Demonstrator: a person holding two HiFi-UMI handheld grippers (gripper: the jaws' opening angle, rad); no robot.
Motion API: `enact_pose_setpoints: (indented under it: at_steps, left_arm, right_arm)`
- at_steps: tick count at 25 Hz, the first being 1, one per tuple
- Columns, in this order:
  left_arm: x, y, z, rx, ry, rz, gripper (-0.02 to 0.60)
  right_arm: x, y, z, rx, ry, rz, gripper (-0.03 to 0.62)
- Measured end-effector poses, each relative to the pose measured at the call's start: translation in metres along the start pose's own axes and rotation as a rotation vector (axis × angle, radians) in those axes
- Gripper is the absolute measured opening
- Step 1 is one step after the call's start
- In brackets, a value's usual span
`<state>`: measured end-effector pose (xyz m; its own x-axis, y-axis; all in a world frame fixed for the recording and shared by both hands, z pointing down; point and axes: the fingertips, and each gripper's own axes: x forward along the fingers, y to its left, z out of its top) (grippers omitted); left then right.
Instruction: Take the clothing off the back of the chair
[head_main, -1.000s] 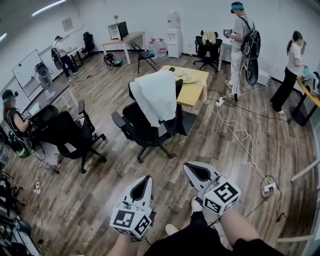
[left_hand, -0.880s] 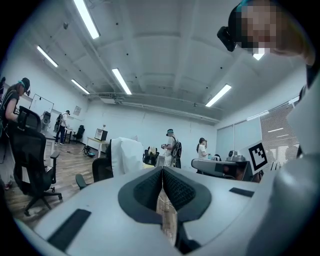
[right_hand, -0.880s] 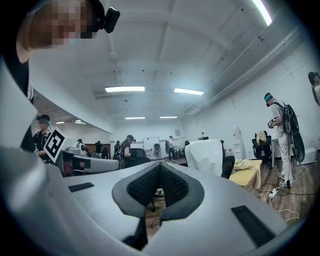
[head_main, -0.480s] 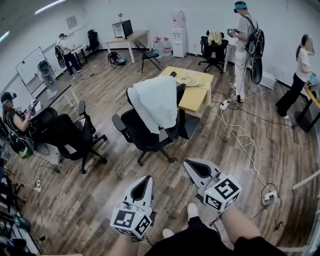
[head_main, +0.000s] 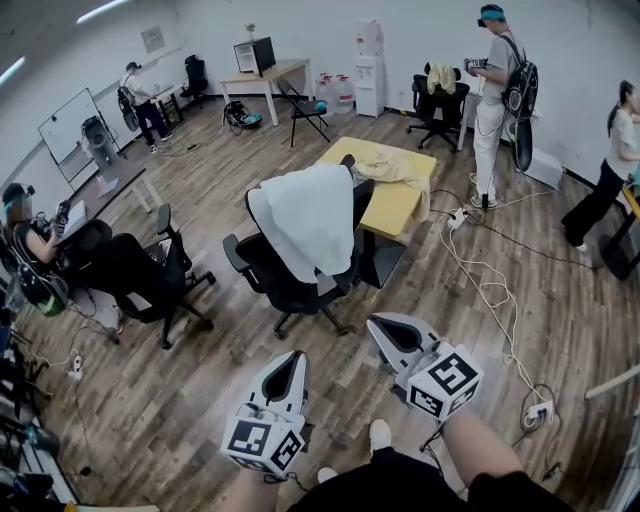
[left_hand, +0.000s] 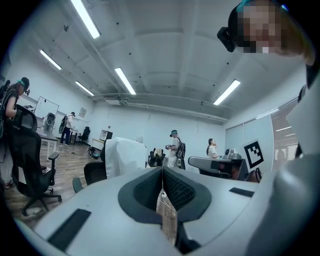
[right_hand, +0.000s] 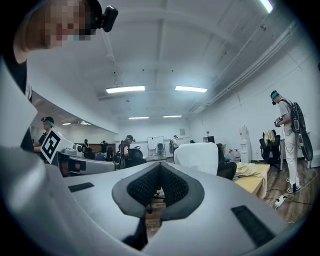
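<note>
A white garment hangs over the back of a black office chair in the middle of the room. Both grippers are held level, well short of it, pointing toward it. In the head view my left gripper is at lower centre and my right gripper is beside it on the right. Both have their jaws pressed together with nothing between them. The left gripper view has the garment left of the shut jaws. The right gripper view has the garment to the right of its shut jaws.
A yellow table with a pale cloth stands right behind the chair. A second black chair and a seated person are at the left. A white cable runs to a power strip on the wooden floor. Other people stand at the back.
The chair, garment and table have drawn closer and lower in the head view as I walk toward them. Both grippers keep their pose and stay shut.
</note>
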<state>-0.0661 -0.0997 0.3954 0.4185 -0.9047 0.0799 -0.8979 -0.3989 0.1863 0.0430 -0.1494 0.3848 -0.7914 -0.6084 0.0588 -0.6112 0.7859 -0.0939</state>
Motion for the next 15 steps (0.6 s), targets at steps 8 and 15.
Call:
enact_pose_setpoints:
  at_steps: [8,15]
  left_arm:
    - [0.046,0.0,0.002,0.007,-0.006,0.038,0.02]
    - [0.073,0.002,0.011,0.003,-0.035,0.087,0.02]
  right_arm:
    - [0.019,-0.045,0.002,0.004,-0.001,0.051,0.014]
    - [0.034,-0.074,0.01,-0.002,-0.001,0.098,0.014]
